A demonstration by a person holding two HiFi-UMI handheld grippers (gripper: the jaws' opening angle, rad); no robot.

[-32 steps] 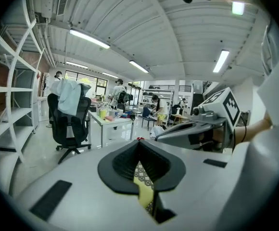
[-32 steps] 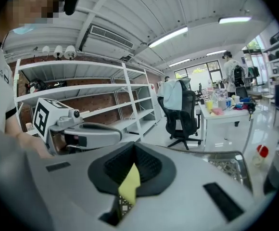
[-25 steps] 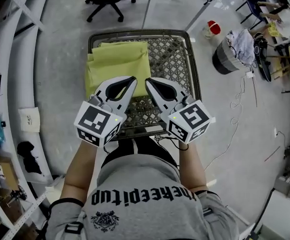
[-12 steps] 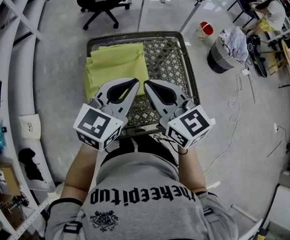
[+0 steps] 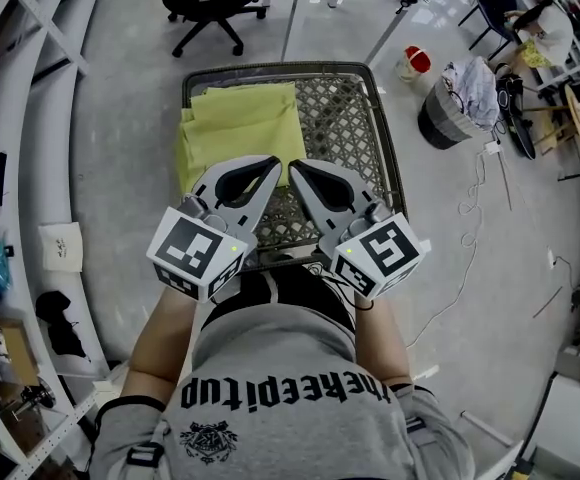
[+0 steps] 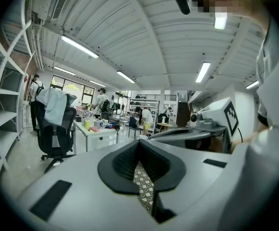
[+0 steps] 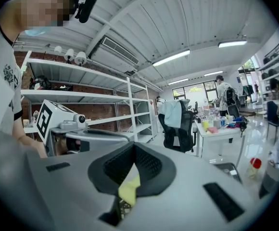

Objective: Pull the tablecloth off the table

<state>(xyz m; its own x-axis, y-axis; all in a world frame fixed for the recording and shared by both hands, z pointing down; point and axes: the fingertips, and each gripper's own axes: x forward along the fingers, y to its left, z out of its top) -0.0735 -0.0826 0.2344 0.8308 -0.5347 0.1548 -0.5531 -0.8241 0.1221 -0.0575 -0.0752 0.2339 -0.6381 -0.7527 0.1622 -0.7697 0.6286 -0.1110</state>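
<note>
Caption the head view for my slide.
Both shut: left gripper and right gripper above a mesh table with folded yellow cloth.

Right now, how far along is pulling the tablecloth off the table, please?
Done: most of the mesh table is bare; the yellow tablecloth lies folded on its far left. In hand: nothing; left gripper and right gripper are shut, empty. Left: grip the cloth and pull it off.
</note>
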